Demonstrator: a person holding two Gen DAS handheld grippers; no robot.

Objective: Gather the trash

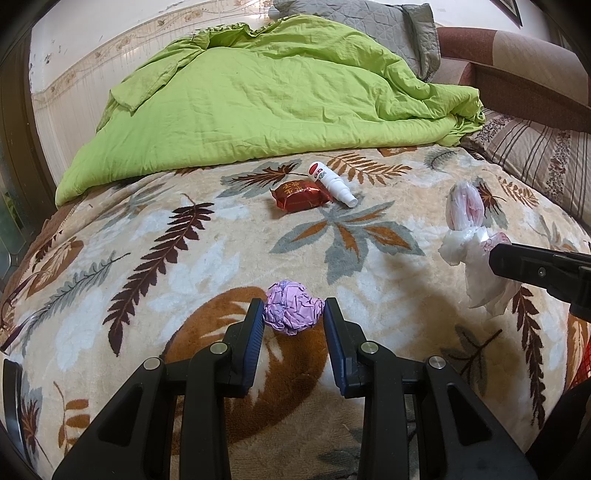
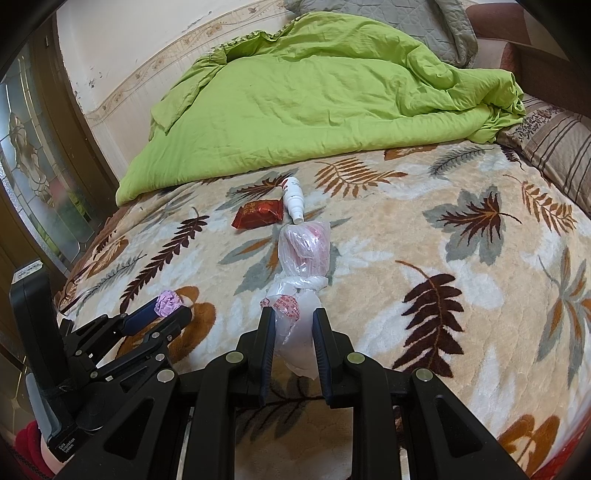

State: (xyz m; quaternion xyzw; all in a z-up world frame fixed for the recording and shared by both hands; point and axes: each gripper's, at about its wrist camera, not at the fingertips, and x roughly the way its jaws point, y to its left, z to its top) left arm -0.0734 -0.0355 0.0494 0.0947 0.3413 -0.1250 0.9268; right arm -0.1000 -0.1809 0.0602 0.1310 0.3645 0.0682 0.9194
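Home bedroom: bed with leaf-print blanket (image 1: 184, 258), green duvet (image 1: 258, 103), pillows (image 1: 369, 18).

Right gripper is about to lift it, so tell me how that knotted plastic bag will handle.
The knotted plastic bag looks thin and crinkled, so it will probably flop and sag below the right gripper. Its film may slip between the pads. The bulged end beyond the knot holds something pinkish, likely light, and may swing.

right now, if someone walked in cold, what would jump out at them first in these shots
The bright lime-green quilt heaped at the far end of the leaf-patterned blanket grabs the eye. Nearer, the left hand-held gripper brackets a crumpled purple paper ball, while the right hand-held gripper straddles the tail of a knotted clear plastic bag. Mid-bed lie a red snack wrapper and a white spray bottle.
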